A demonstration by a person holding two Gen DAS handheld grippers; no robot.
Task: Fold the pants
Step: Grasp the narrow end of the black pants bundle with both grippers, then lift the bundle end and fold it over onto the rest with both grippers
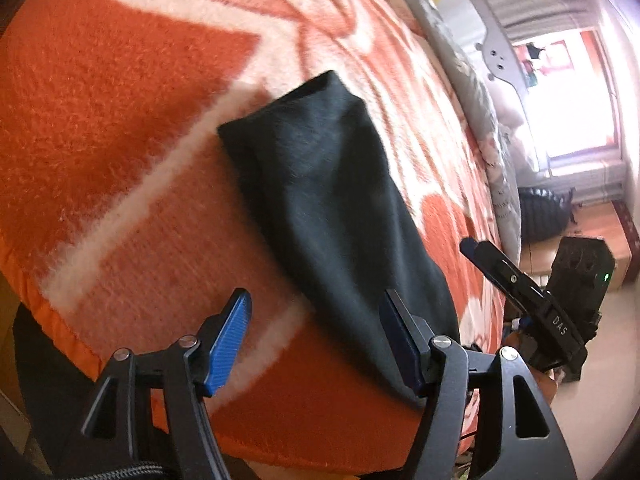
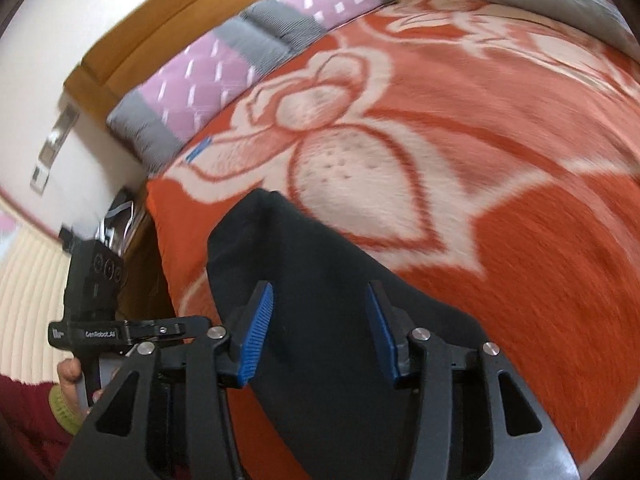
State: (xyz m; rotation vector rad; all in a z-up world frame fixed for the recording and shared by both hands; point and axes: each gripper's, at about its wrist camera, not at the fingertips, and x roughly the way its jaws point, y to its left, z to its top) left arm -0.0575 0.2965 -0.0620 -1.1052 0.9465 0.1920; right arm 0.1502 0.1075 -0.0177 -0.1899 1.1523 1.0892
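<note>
The black pants [image 1: 332, 196] lie in a long narrow bundle on the orange and white floral blanket [image 1: 120, 120]. My left gripper [image 1: 314, 314] is open and empty, hovering over the bundle's near end, its right finger above the cloth. The right gripper [image 1: 520, 280] shows at the right of the left wrist view. In the right wrist view the pants [image 2: 320, 264] run under my right gripper [image 2: 320, 308], which is open with both blue pads above the cloth. The left gripper's body [image 2: 96, 300] shows at the left.
A purple and grey pillow [image 2: 208, 80] lies against the wooden headboard [image 2: 160, 28]. A grey quilt [image 1: 472, 92] runs along the blanket's far side. The bed's edge [image 1: 60, 320] is near the left gripper. A dark bag [image 1: 544, 212] sits on the floor beyond.
</note>
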